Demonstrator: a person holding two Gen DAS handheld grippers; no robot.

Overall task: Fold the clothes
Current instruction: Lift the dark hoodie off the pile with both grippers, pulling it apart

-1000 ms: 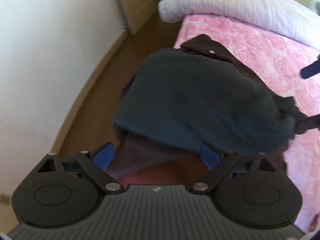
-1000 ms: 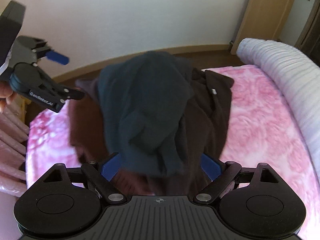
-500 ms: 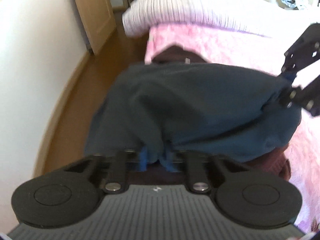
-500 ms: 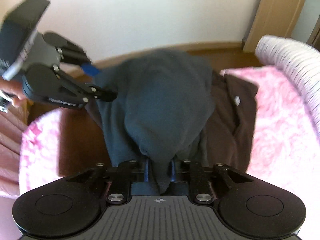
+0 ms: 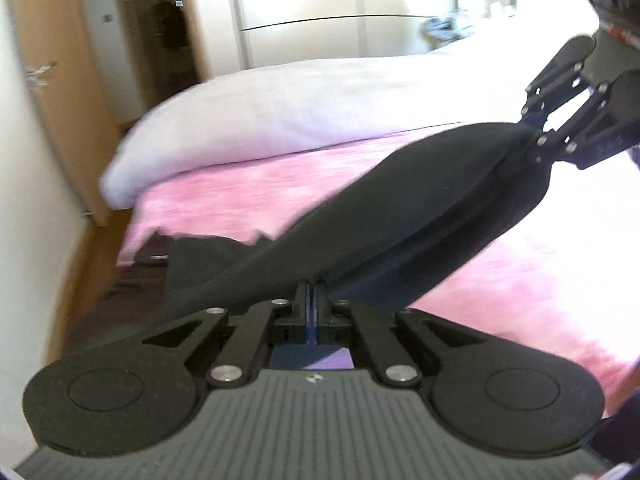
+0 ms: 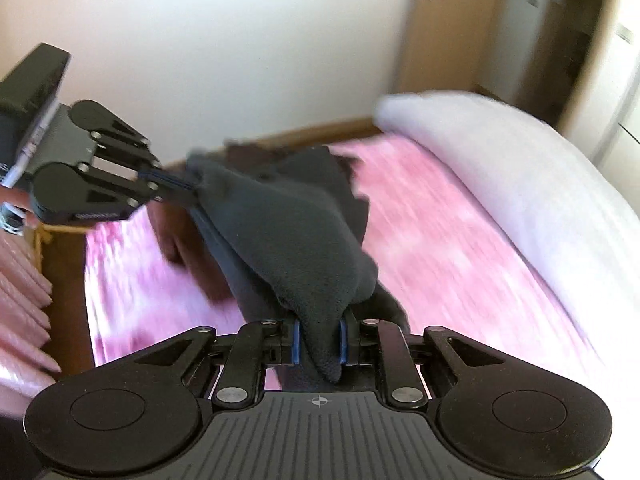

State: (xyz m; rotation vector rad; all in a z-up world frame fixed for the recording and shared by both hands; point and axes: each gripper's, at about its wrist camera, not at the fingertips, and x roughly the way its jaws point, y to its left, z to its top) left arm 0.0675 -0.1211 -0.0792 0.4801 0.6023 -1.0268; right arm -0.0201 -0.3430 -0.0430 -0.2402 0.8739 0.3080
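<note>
A dark grey-green garment (image 5: 404, 216) hangs stretched in the air between both grippers above the pink bed. My left gripper (image 5: 313, 300) is shut on one edge of it. My right gripper (image 6: 319, 342) is shut on the other edge, with a fold of the garment (image 6: 296, 248) bunched between its blue pads. In the left wrist view the right gripper (image 5: 538, 136) holds the cloth at the upper right; in the right wrist view the left gripper (image 6: 176, 182) pinches it at the left. A dark brown garment (image 6: 184, 240) lies on the bed below, partly hidden.
The pink bedspread (image 5: 248, 196) covers the bed, with a white rolled duvet (image 5: 280, 108) along its far side. A white wall (image 6: 200, 60), wooden floor strip (image 5: 84, 264) and wooden door (image 6: 436, 28) border the bed. A hand (image 6: 16, 200) holds the left gripper.
Both grippers went from open to shut on the dark garment, then lifted it off the brown garment and pulled it taut between them. Both views have tilted upward.
</note>
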